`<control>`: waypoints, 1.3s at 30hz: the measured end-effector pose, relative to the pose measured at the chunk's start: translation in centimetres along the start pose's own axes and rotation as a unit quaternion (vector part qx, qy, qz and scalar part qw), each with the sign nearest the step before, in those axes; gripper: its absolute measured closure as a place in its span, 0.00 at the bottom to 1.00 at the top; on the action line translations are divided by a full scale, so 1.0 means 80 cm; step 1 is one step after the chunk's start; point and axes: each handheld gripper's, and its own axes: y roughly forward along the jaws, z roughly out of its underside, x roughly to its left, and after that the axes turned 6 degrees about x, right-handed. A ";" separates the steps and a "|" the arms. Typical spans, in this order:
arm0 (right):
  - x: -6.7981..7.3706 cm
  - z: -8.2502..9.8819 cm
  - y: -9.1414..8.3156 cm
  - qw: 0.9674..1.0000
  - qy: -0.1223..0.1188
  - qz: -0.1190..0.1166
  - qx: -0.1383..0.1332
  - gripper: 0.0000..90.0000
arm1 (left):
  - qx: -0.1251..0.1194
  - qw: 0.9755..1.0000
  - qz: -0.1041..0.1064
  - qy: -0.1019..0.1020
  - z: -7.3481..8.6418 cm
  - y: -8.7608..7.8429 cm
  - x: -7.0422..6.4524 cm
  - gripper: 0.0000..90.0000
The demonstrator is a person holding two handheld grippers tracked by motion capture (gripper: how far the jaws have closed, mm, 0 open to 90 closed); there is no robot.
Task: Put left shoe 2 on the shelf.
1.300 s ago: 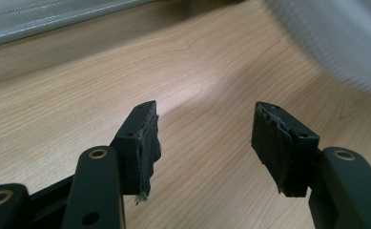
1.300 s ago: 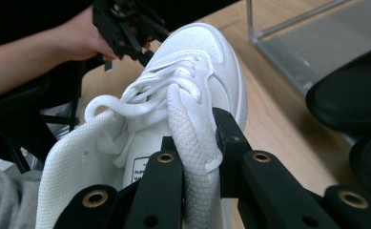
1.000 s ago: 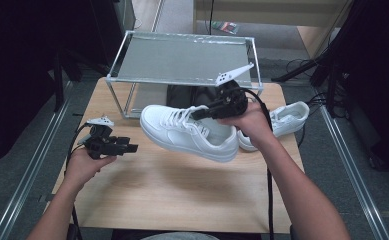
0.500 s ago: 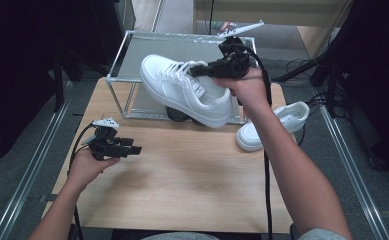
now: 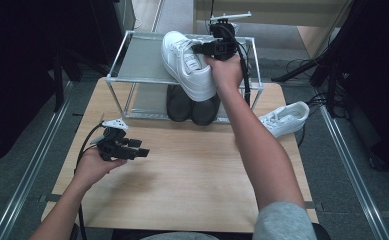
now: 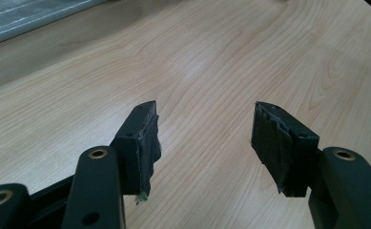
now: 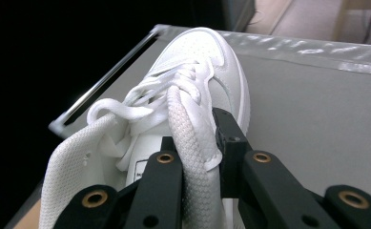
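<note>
From above, the right gripper (image 5: 202, 48) clamps a white sneaker (image 5: 188, 64) over the top shelf of the wire rack (image 5: 132, 67); the left gripper (image 5: 141, 149) hovers over the wooden table (image 5: 192, 170). Left gripper view: jaws wide apart (nothing between). Right gripper view: pads pinch the sneaker's collar (image 7: 192, 143).

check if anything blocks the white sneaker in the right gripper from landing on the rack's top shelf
Nothing visible does. The right gripper holds the white lace-up sneaker by its collar above the grey mesh top shelf of the metal-framed rack, and the shelf under it looks bare.
</note>
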 end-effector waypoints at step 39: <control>0.008 -0.036 0.097 0.992 0.086 0.088 -0.034 0.74 | 0.020 0.999 0.006 0.027 -0.011 0.014 -0.008 0.48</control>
